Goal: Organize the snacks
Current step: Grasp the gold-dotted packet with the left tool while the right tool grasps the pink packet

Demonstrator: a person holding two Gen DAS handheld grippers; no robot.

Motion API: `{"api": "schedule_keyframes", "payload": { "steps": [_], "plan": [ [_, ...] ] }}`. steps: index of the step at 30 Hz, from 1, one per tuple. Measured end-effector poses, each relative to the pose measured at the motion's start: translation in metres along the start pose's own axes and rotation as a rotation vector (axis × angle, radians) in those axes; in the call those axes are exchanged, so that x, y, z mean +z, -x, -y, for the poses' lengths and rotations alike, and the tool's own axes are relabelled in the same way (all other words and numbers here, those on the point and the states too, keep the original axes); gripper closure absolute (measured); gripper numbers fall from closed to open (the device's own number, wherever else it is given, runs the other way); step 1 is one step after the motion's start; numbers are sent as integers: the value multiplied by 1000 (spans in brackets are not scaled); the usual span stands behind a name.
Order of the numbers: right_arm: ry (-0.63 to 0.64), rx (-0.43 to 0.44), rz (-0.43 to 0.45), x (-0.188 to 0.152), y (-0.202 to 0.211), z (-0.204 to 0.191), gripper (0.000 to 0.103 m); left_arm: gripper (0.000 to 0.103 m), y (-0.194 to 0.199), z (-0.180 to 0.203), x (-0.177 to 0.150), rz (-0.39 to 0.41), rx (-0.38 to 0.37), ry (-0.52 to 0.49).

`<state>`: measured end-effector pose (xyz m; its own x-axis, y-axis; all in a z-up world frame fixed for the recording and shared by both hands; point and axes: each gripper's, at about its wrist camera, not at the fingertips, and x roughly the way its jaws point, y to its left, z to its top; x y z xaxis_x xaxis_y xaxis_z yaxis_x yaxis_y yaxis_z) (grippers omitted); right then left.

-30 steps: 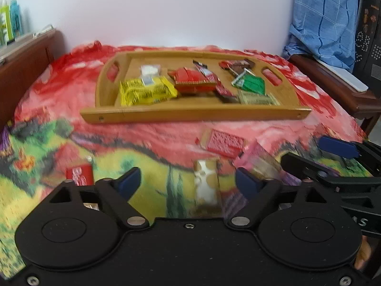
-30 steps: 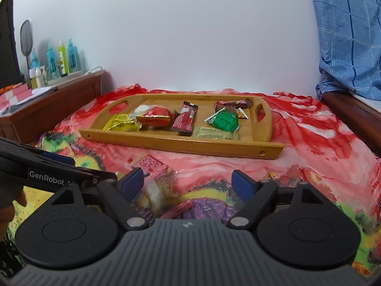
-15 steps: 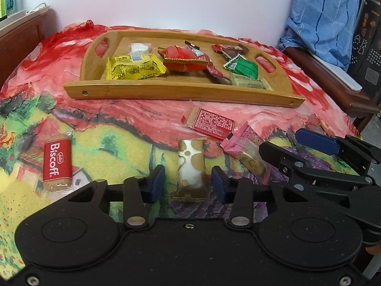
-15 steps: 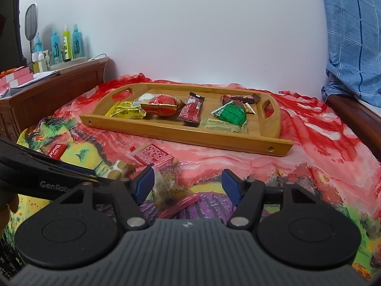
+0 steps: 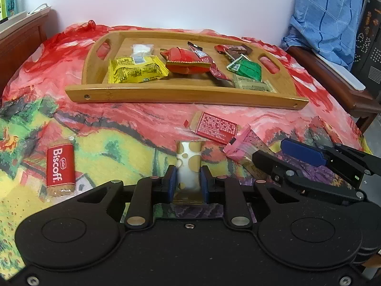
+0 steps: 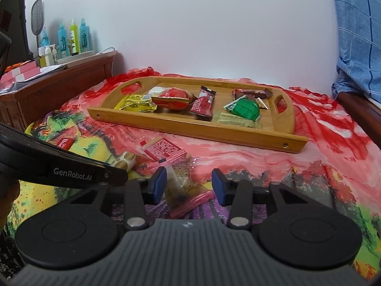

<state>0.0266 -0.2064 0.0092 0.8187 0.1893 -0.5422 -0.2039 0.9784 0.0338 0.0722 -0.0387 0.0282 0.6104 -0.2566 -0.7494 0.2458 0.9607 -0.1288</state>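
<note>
My left gripper point(image 5: 188, 182) is shut on a white snack pack with gold dots point(image 5: 189, 166) that lies on the colourful cloth. My right gripper point(image 6: 188, 186) is open around a pink-edged clear snack pack point(image 6: 183, 183), its jaws apart on either side without touching it. The right gripper also shows in the left wrist view point(image 5: 293, 157), beside the same pink pack point(image 5: 243, 146). A wooden tray point(image 5: 181, 93) behind holds several snacks. A red square pack point(image 5: 215, 125) and a red Biscoff pack point(image 5: 60, 164) lie loose on the cloth.
A wooden cabinet point(image 6: 59, 90) with bottles stands at the left. A wooden chair with a blue plaid shirt point(image 5: 333, 19) is at the right. The white wall is close behind the tray.
My left gripper closed from wide open onto the gold-dotted pack. My right gripper moved forward over the pink pack and narrowed its jaws partway.
</note>
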Motion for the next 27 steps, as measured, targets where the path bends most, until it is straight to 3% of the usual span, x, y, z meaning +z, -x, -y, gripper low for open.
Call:
{"api": "schedule_keyframes", "payload": {
  "steps": [19, 23, 27],
  "plan": [
    [121, -9, -17, -4, -13, -20, 56, 83, 7, -5, 5, 35, 38, 15],
    [117, -12, -10, -4, -11, -20, 69, 83, 6, -4, 4, 36, 58, 7],
    [100, -15, 18, -4, -4, -20, 70, 83, 6, -1, 5, 39, 65, -10]
  ]
}}
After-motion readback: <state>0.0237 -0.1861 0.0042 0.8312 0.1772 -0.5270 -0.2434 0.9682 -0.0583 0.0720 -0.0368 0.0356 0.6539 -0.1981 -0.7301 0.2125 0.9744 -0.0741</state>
